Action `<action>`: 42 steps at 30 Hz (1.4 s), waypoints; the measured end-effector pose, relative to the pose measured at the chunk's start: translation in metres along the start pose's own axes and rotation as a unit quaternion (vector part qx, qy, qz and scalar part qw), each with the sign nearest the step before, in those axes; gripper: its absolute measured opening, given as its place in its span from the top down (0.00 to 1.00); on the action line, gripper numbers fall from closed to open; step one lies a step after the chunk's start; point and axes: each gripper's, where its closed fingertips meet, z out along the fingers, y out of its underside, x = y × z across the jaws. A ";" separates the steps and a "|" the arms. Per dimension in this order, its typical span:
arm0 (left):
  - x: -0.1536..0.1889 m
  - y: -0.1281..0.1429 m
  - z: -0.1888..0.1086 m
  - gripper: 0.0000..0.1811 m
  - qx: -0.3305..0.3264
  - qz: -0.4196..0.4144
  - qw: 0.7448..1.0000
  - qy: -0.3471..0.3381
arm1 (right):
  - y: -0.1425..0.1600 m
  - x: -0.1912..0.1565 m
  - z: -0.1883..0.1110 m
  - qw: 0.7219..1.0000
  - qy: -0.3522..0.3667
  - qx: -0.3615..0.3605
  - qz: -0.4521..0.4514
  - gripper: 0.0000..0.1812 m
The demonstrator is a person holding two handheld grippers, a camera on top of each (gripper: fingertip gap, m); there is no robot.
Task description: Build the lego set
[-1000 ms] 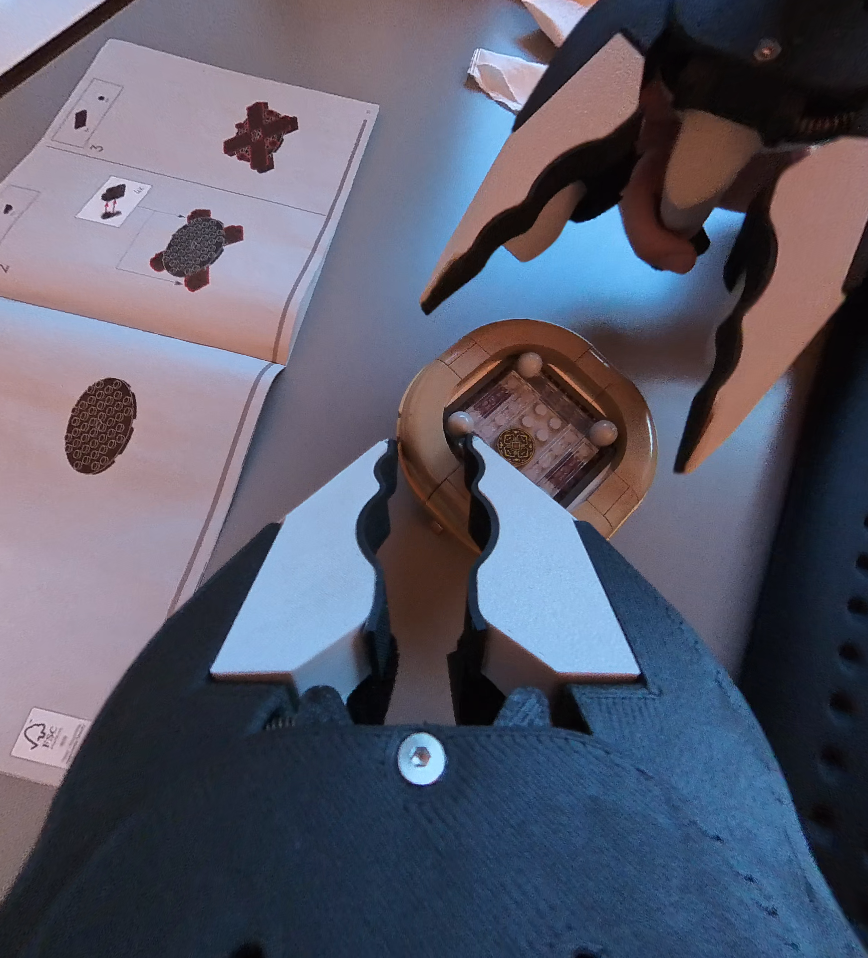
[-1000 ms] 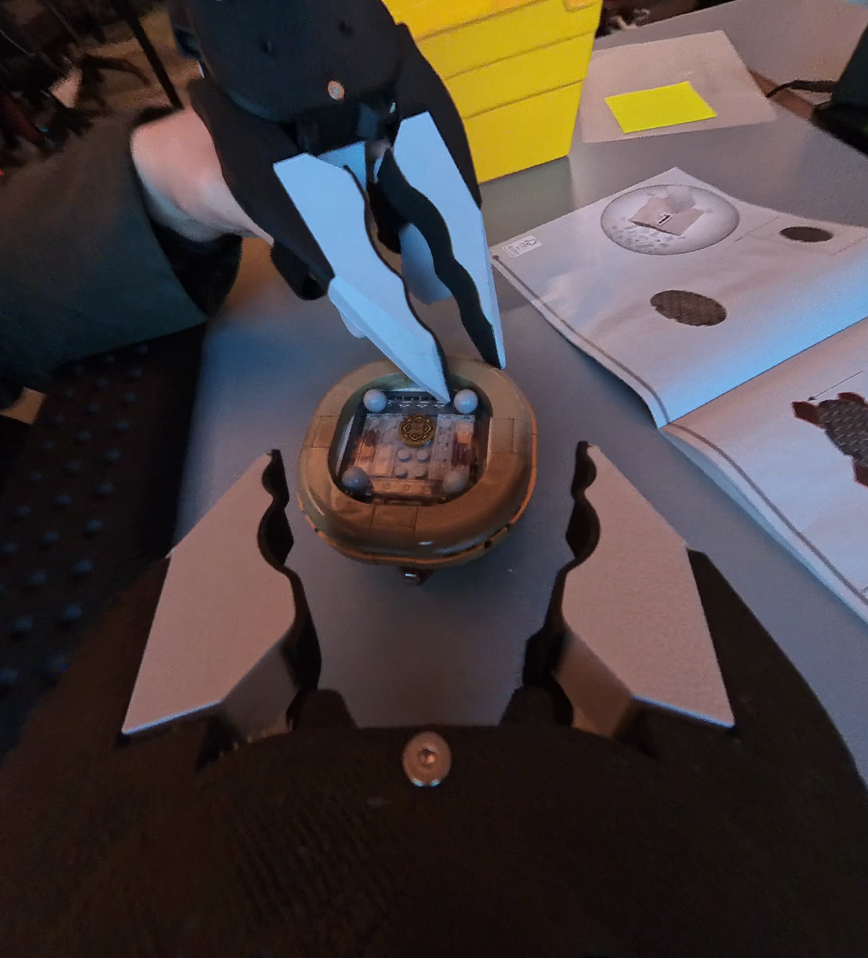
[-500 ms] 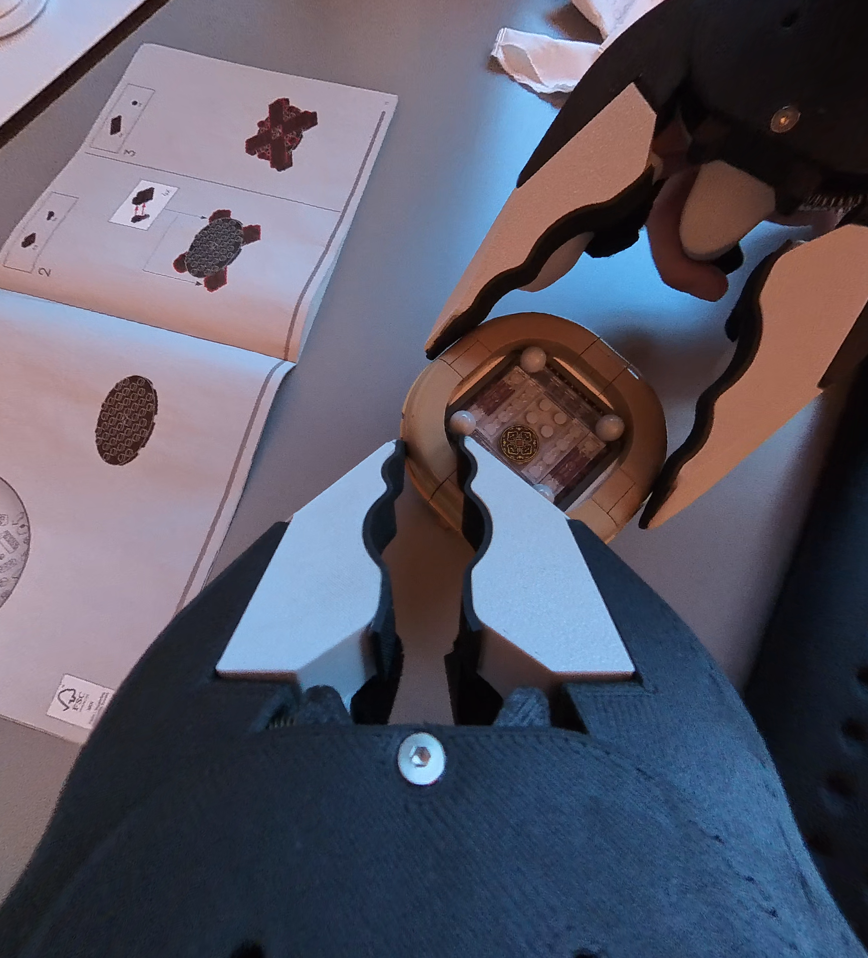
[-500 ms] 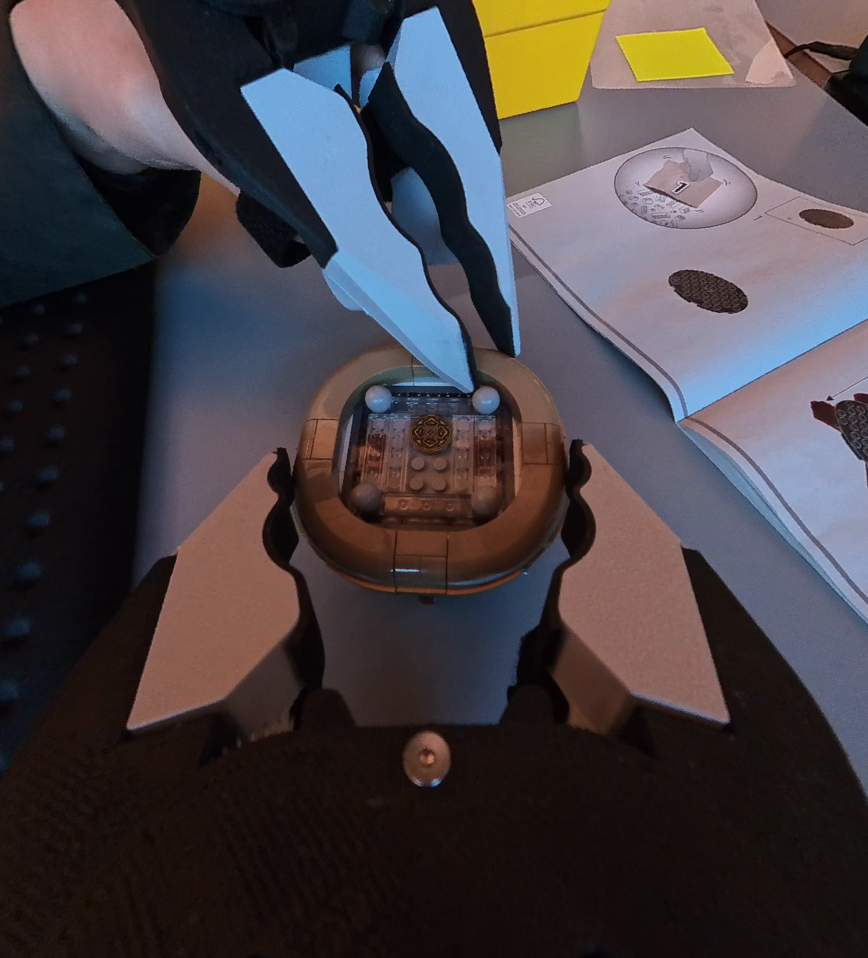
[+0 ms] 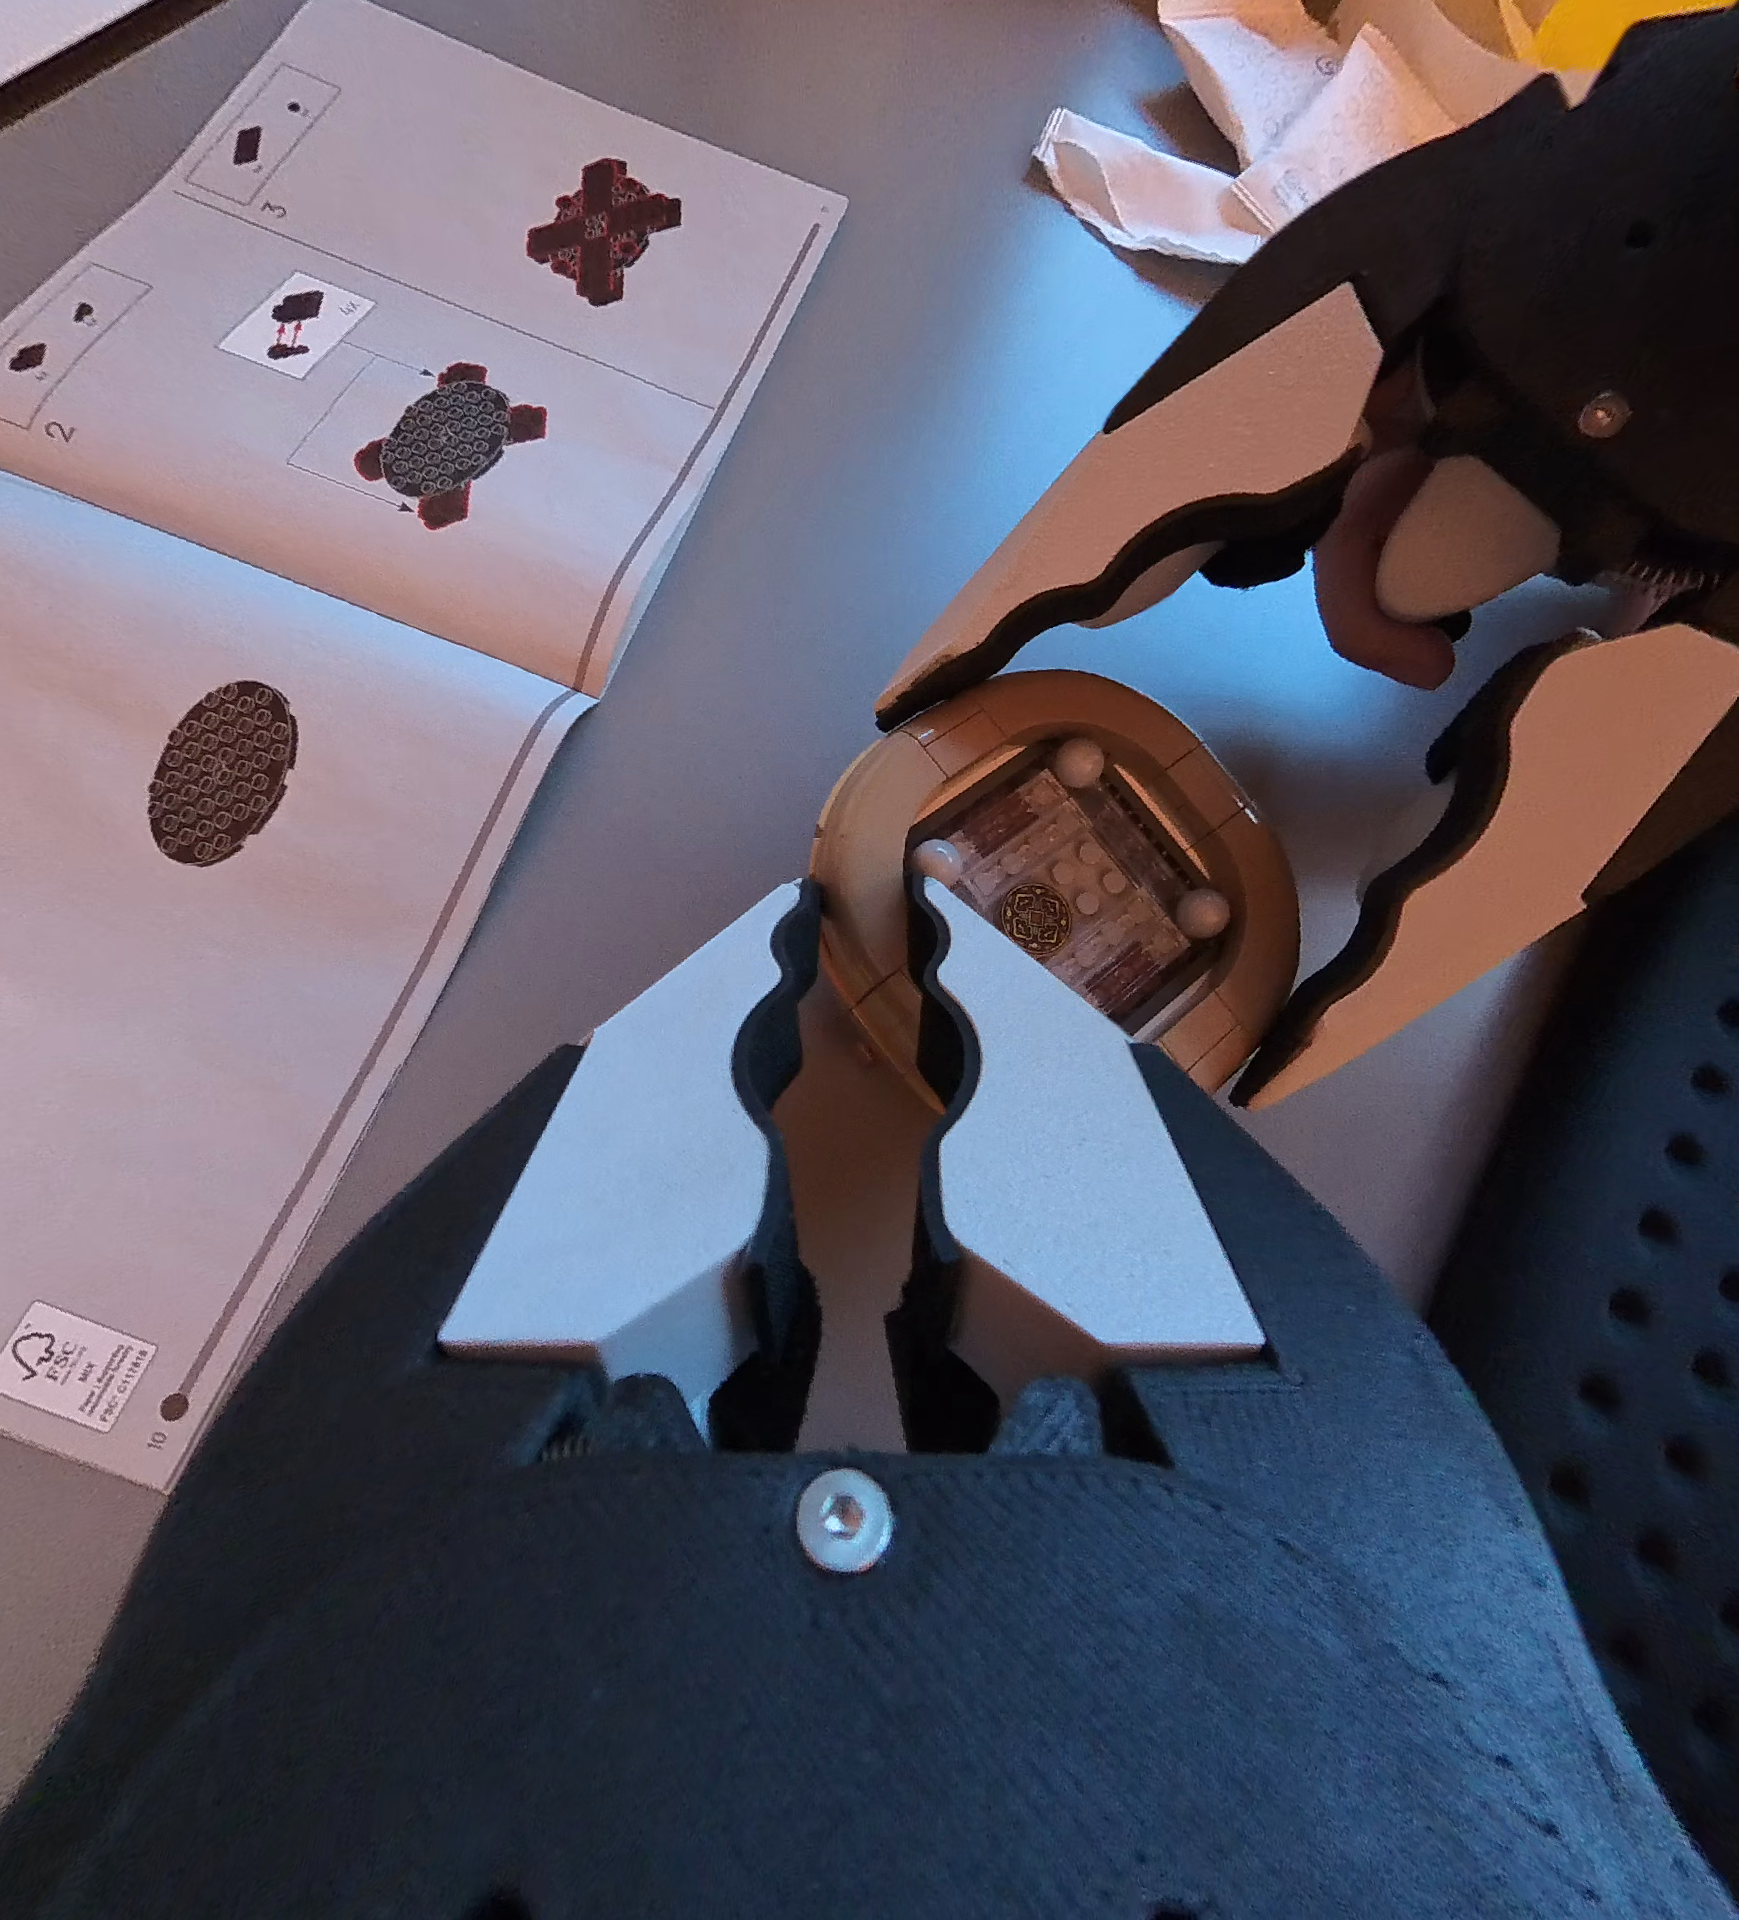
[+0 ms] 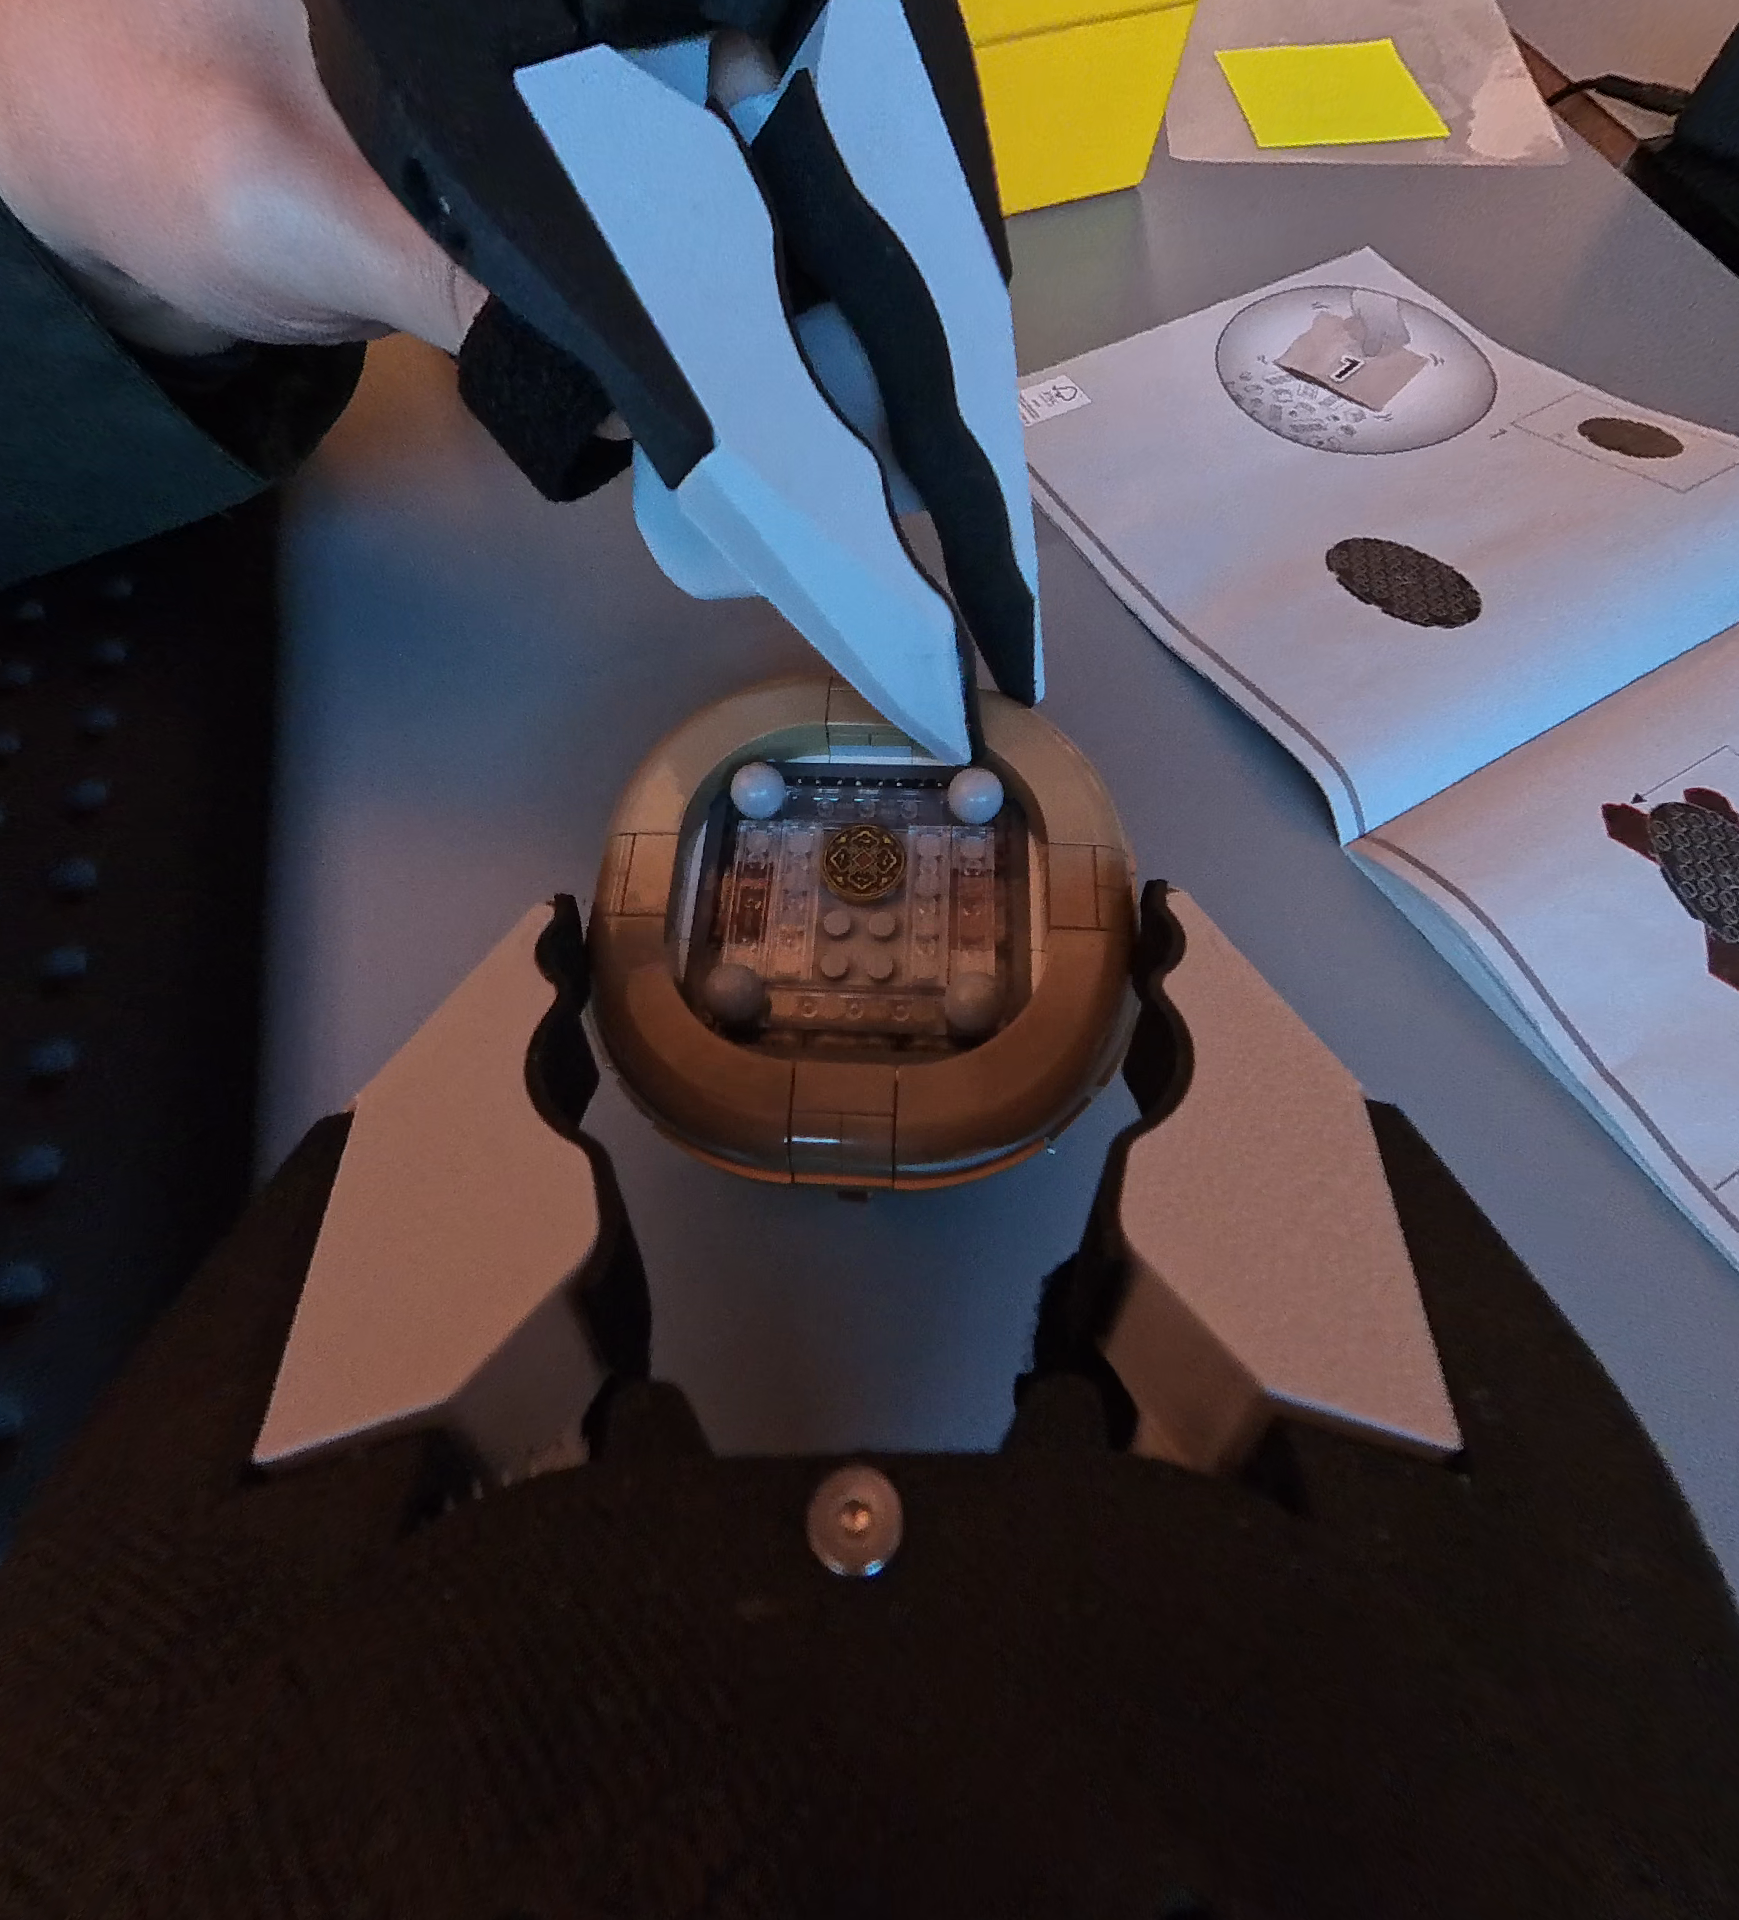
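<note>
On grey table (image 6: 429,727), beside instruction booklet (image 5: 221,935): tan rounded lego model (image 6: 849,1101). Left gripper (image 5: 865,899) pinching its rim; right gripper (image 6: 849,925) spread wide, straddling both sides. Uneven squeeze likely to tip model or pop curved bricks loose.

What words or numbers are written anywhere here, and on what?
Instruction booklet: step and page numbers, plus a small logo label; not quoted here.
Crumpled paper: faint print, too blurred to read.
Lego model: an ornament tile, no words.
Yellow note: blank.
</note>
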 end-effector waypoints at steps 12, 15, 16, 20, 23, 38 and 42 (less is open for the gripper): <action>-0.001 -0.015 -0.010 0.96 0.047 0.090 0.994 -0.028 | -0.001 0.001 0.002 1.000 -0.005 0.007 0.017 0.43; 0.007 -0.020 -0.016 0.87 0.075 0.179 0.979 -0.066 | -0.001 0.001 0.002 1.000 -0.007 0.009 0.012 0.42; 0.008 -0.019 -0.014 0.88 0.072 0.187 0.977 -0.073 | 0.000 0.000 0.002 1.000 -0.007 0.006 0.011 0.42; 0.022 -0.009 0.000 0.85 0.042 0.166 0.985 -0.027 | 0.001 0.000 0.000 1.000 -0.007 -0.003 0.010 0.43; 0.026 -0.005 0.004 0.89 0.034 0.177 0.983 -0.018 | 0.003 -0.004 -0.002 1.000 -0.024 -0.007 -0.001 0.42; 0.059 -0.003 0.018 0.35 0.077 0.206 0.972 0.079 | -0.017 0.007 -0.073 0.991 -0.097 0.086 0.016 0.84; 0.068 0.009 0.038 0.40 0.039 0.238 0.968 0.063 | -0.002 0.007 -0.048 0.999 -0.043 0.021 0.010 0.86</action>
